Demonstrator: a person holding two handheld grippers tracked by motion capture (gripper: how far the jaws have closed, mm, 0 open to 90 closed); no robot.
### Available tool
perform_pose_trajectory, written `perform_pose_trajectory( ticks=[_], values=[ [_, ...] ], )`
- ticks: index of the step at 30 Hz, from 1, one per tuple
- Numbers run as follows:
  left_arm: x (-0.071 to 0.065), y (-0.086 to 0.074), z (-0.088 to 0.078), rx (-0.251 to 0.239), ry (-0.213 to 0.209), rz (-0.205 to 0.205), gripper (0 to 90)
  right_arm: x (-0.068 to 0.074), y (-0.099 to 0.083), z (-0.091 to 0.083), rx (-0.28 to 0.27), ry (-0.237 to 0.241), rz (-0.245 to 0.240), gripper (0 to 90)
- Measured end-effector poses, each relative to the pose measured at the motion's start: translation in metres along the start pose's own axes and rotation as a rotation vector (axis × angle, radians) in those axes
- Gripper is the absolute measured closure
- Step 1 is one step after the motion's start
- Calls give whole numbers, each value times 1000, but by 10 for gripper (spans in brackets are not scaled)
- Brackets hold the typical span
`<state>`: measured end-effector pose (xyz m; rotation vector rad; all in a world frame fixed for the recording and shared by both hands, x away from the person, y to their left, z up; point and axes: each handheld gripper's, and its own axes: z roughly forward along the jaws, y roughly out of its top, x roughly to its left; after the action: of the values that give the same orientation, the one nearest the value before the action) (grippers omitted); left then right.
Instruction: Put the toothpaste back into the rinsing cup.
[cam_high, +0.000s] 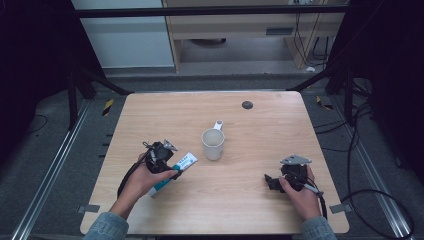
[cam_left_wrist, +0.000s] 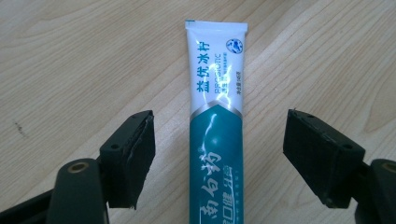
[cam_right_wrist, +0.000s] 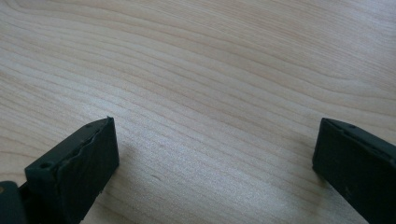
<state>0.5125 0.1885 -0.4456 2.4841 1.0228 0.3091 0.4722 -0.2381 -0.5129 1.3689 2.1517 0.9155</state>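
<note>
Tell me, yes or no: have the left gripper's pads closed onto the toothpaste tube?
No: in the left gripper view, bare table shows on both sides of the toothpaste tube, between it and the left gripper's pads.

Light wooden table (cam_high: 260, 205) on grey floor (cam_high: 60, 150), black frame legs around. Pale wooden cabinet (cam_high: 230, 25) behind, white panel (cam_high: 125, 40) beside it. Cables (cam_high: 370, 195) trail right. Surroundings dim.

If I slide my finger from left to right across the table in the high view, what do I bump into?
left gripper → toothpaste tube → white mug → right gripper
</note>
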Motion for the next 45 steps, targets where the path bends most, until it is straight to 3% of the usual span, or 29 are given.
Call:
perform_pose_trajectory(
  ticks=[10, 18, 38, 45],
  values=[
    [6, 3, 13, 67, -1, 0, 284, 0, 0, 0, 0, 0, 0, 6],
    [8, 6, 23, 105, -41, -3, 365, 0, 0, 0, 0, -1, -1, 6],
    [9, 10, 32, 118, -60, -8, 511, 0, 0, 0, 0, 0, 0, 6],
    [6, 13, 33, 124, -42, 6, 557, 0, 0, 0, 0, 0, 0, 6]
  ],
)
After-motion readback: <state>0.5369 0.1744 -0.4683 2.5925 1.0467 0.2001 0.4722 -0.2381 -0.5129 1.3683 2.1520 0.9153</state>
